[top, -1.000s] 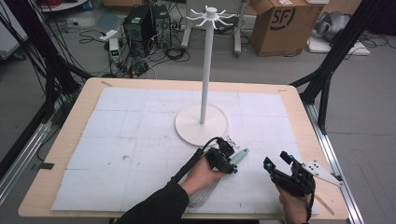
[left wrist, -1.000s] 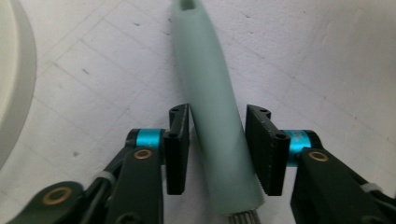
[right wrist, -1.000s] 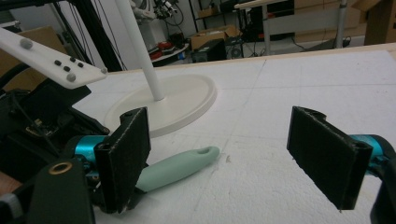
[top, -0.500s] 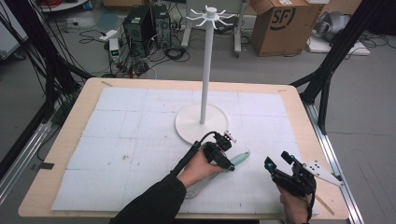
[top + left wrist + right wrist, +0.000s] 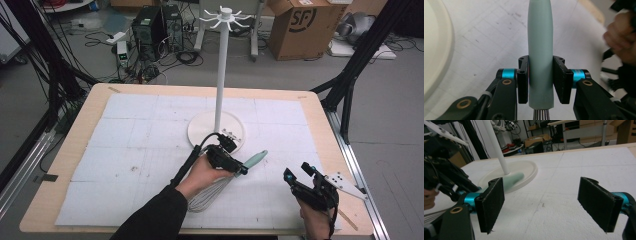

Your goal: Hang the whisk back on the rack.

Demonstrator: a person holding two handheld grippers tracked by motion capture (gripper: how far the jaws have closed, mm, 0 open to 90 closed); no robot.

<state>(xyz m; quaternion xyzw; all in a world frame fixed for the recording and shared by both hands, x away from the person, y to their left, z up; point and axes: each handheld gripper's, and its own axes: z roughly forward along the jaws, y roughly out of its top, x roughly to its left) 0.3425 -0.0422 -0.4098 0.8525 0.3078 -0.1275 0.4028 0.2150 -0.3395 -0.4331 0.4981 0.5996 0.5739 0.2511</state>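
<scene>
Count at that moment: one whisk [image 5: 235, 172] (pale green handle, wire loops), one white stand [image 5: 220, 75] with a round base and hook arms up top, one white mat [image 5: 150, 150] on one table [image 5: 95, 95]. Two tongs were in frame: left tongs [image 5: 239, 169] and right tongs [image 5: 298, 176]. Two hands, one per tongs. Behind the table on the floor: one cardboard box [image 5: 300, 25] and one dark computer tower [image 5: 150, 25] were countable; cables too tangled to count.

Matt plastic whisk handle [image 5: 540, 50], wire loops
</scene>
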